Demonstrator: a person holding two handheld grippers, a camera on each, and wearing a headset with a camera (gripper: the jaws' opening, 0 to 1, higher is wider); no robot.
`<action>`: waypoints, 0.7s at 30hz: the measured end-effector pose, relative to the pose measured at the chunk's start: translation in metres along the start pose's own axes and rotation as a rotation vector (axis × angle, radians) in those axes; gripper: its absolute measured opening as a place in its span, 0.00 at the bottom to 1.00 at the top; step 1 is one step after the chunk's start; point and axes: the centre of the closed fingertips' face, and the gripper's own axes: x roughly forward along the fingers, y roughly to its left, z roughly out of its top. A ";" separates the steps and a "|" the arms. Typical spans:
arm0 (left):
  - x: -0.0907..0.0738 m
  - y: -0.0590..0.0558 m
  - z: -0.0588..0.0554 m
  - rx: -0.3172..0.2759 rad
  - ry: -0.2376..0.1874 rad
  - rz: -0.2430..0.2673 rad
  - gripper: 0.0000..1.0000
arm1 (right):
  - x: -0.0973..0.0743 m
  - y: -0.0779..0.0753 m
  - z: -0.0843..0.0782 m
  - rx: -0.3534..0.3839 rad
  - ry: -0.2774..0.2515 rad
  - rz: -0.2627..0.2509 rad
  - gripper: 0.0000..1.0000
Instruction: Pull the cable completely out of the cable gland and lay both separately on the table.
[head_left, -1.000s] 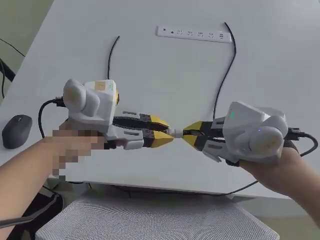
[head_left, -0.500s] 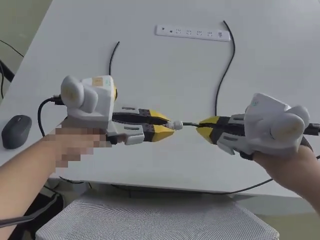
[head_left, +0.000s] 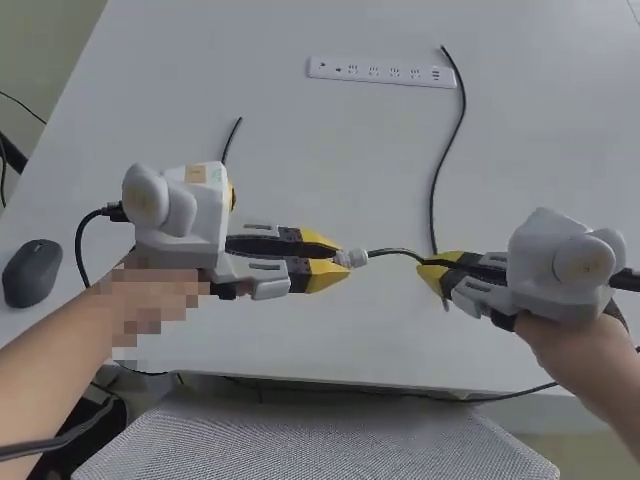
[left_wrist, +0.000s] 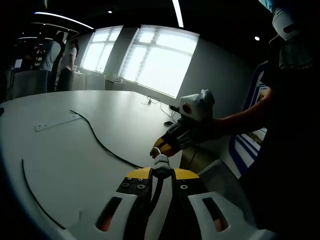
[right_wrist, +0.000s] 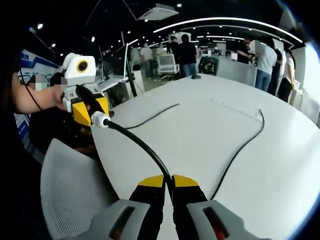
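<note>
While held above the near edge of the table (head_left: 300, 340), the white cable gland (head_left: 352, 259) is pinched by the left gripper (head_left: 338, 268) and the black cable (head_left: 392, 253) by the right gripper (head_left: 430, 272), w/ a short bowed run between. Cable is judged light, bendy & prob. slick, so it's best gripped close to the rigid gland. Farther back, a power strip (head_left: 380, 71) is seen.

The left gripper (head_left: 336, 264) clamps the white cable gland (head_left: 352, 259) between its yellow tips. A short black cable (head_left: 395, 252) arcs from the gland to the right gripper (head_left: 430, 270), whose tips pinch it. Beyond both grippers, a power strip (head_left: 380, 71) lies on the table (head_left: 300, 150).
</note>
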 end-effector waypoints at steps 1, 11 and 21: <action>0.000 0.000 0.000 -0.001 0.002 -0.003 0.15 | 0.000 -0.006 -0.005 0.040 0.008 -0.023 0.00; 0.004 -0.003 -0.002 -0.001 0.012 -0.015 0.15 | 0.004 -0.017 -0.016 0.097 0.015 -0.050 0.00; 0.001 0.000 -0.001 -0.016 0.007 -0.006 0.15 | -0.009 -0.006 -0.009 0.011 -0.001 -0.033 0.05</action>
